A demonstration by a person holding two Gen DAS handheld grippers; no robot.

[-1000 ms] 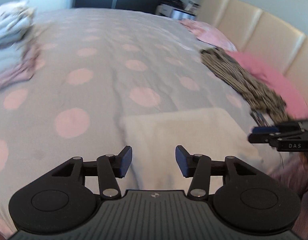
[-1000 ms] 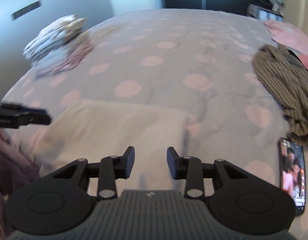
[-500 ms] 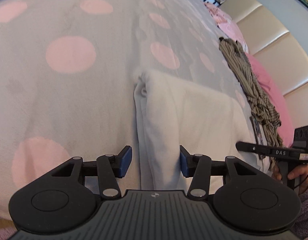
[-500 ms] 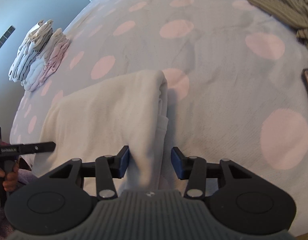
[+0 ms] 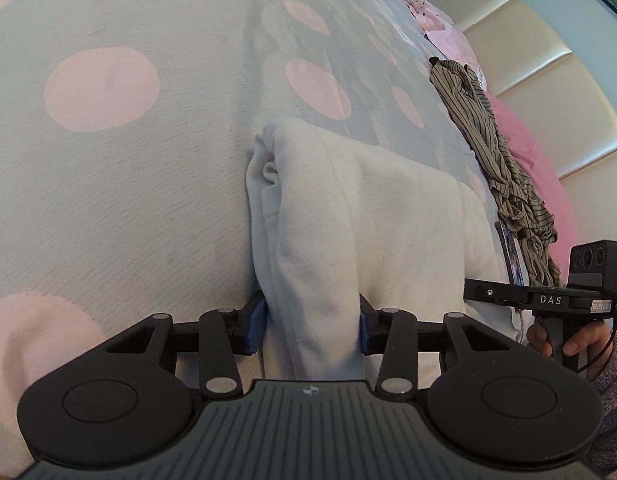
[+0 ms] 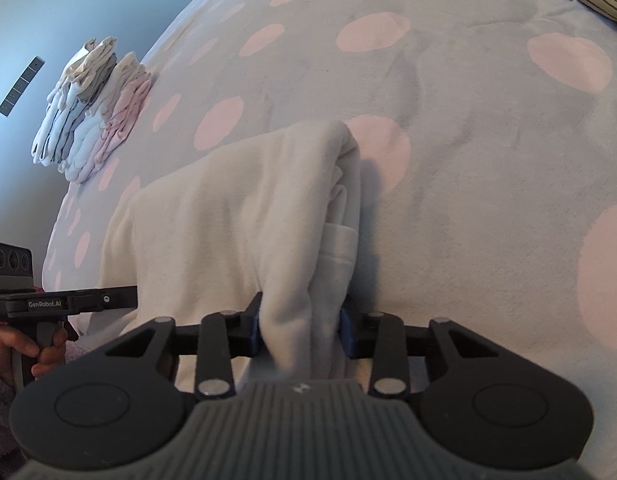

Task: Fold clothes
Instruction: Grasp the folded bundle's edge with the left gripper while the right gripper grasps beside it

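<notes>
The left gripper point(image 5: 311, 326) and right gripper point(image 6: 302, 330) have just closed, each clamping a near corner of the cream garment point(image 5: 388, 216) on the spotted bedspread point(image 5: 148, 160). It looks soft, thick and light, so bunched end edges give the firmest hold. Its long axis runs between the grippers, fold facing away.

Both grippers point steeply downward, side by side. The left gripper point(image 5: 311, 322) has just been closing, its blue fingers point(image 5: 255, 328) pinching a fold of white garment point(image 5: 388, 216). The right gripper point(image 6: 302, 330) likewise closing, clamps the opposite fold. Bare hands point(image 5: 580, 344) grip each handle.
</notes>
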